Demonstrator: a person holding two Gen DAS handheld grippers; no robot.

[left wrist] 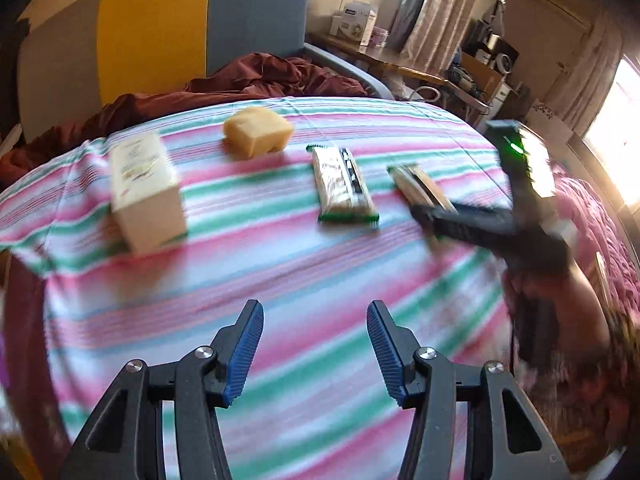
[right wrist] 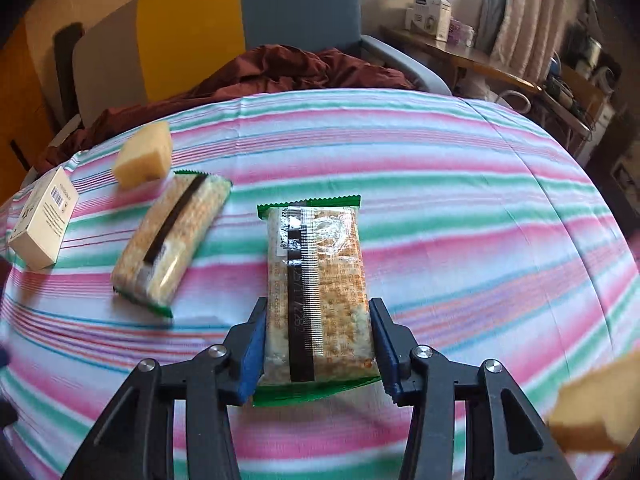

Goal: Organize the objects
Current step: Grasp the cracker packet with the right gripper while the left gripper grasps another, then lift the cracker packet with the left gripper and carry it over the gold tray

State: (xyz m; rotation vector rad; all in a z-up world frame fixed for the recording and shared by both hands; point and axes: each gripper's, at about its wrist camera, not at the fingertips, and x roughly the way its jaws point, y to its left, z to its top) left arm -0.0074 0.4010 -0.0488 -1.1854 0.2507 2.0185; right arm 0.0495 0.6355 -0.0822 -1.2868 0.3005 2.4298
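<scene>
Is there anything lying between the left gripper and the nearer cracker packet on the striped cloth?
Nothing visible: only bare striped cloth separates the open left gripper from the cracker packet; the white box sits off left.

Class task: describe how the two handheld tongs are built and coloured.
Both tongs, left and right, have black plastic linkage arms with round silver pivot bolts and two fingers faced with ribbed blue pads. The left view shows a green light on the right unit's body.

On the table (right wrist: 440,184) a box (right wrist: 42,226), a sponge (right wrist: 142,156) and a snack pack (right wrist: 170,246) lie leftward; a second pack (right wrist: 318,292) sits between the right tool's (right wrist: 318,344) fingers.
</scene>
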